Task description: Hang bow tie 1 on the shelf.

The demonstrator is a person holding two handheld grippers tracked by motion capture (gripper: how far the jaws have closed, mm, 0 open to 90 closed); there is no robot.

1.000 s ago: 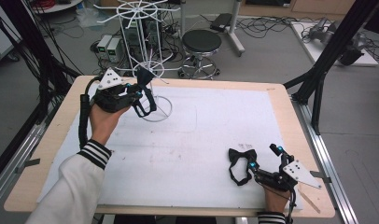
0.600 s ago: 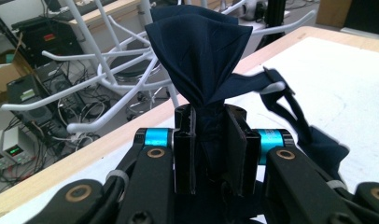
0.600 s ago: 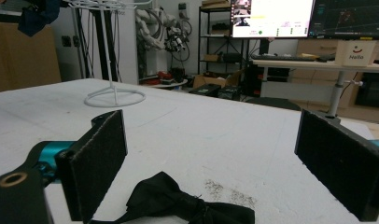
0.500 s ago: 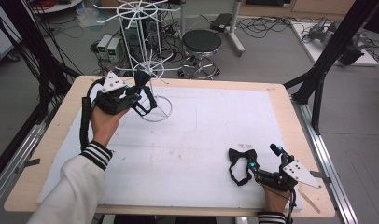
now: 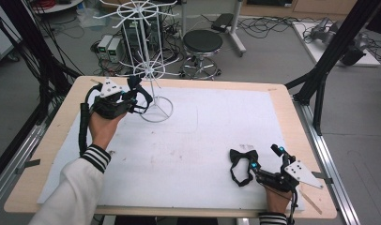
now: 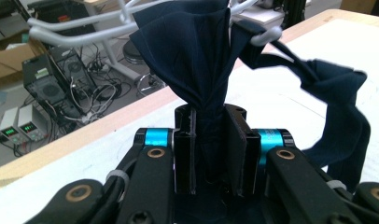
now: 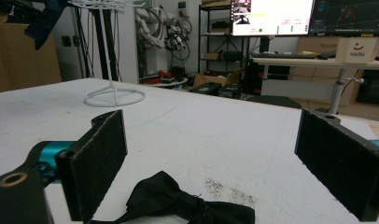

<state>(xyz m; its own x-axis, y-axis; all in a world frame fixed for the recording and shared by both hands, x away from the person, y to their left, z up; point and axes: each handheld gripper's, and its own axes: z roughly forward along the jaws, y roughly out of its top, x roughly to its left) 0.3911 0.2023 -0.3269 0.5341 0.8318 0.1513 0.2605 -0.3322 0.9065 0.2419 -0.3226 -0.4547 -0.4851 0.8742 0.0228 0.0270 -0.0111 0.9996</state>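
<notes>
A navy bow tie (image 6: 201,56) is pinched between the jaws of my left gripper (image 6: 211,140), which is shut on it. Its strap (image 6: 337,107) loops over a white arm tip (image 6: 267,35) of the wire rack (image 5: 151,79). In the high view the left gripper (image 5: 136,93) sits at the rack's lower tier, at the table's far left. A black bow tie (image 5: 242,159) lies flat on the white mat near the front right. My right gripper (image 5: 262,158) stands open just beside it; in the right gripper view the black bow tie (image 7: 187,205) lies low between the wide-apart pads (image 7: 101,158).
The rack's round base (image 5: 156,110) stands on the white mat (image 5: 202,126) that covers the wooden table (image 5: 292,108). Black frame legs rise at the table's left and right sides. A stool (image 5: 202,42), cables and electronics lie on the floor beyond the far edge.
The left gripper has shifted slightly at the rack with the navy bow tie still held. The right gripper and black bow tie have not moved.
</notes>
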